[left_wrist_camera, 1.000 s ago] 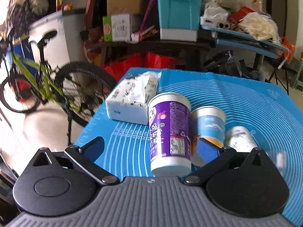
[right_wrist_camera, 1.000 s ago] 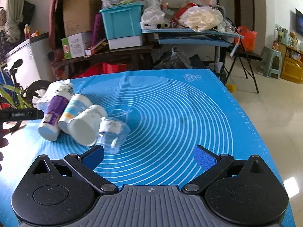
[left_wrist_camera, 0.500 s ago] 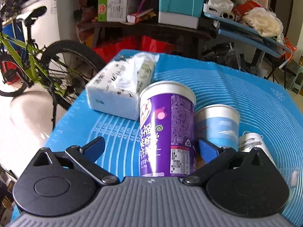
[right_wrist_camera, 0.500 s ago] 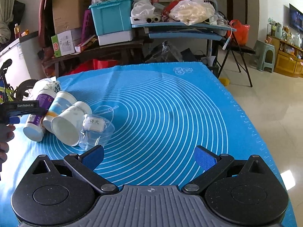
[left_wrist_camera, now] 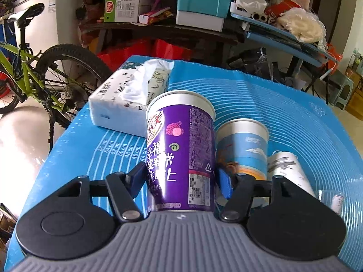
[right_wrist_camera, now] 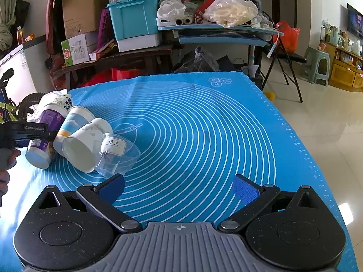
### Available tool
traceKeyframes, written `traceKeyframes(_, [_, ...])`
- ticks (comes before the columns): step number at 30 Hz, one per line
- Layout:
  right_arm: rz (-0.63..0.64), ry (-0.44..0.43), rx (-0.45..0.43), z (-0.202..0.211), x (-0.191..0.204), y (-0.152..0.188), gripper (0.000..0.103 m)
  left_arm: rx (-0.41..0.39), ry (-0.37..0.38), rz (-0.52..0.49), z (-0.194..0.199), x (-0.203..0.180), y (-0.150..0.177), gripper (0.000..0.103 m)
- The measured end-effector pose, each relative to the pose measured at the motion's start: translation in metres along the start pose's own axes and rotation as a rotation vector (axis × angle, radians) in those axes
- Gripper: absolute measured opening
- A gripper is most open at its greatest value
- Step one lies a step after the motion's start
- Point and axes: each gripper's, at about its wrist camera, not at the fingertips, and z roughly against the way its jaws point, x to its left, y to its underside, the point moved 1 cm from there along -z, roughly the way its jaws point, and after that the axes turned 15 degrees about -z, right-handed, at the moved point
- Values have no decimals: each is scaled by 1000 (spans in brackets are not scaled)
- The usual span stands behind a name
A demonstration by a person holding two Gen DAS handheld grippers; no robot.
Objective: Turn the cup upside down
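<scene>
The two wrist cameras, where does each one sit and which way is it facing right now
Left wrist: sits on the left gripper, facing along its fingers at the purple cup gripped between the pads, tissue pack beyond.
Right wrist: sits on the right gripper, open over the blue mat, facing the cluttered shelves; the person's hand shows at left.
Shared: purple cup, blue-and-white cup, white cup.

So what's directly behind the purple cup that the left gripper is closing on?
Behind the purple cup sits a tissue pack on the blue mat. The cup hides the pack's near right corner. The left gripper has its pads against the cup's sides.
</scene>
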Motion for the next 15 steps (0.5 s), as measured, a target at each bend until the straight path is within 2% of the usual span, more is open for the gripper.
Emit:
traceKeyframes(9, [5,-14,-28,18,-2,-1,103,-34,23,1,58,-15,23,66])
traceKeyframes(15, [37,-19,-44,40,-4,3,103,-46,70,-24,97,-45,49,66])
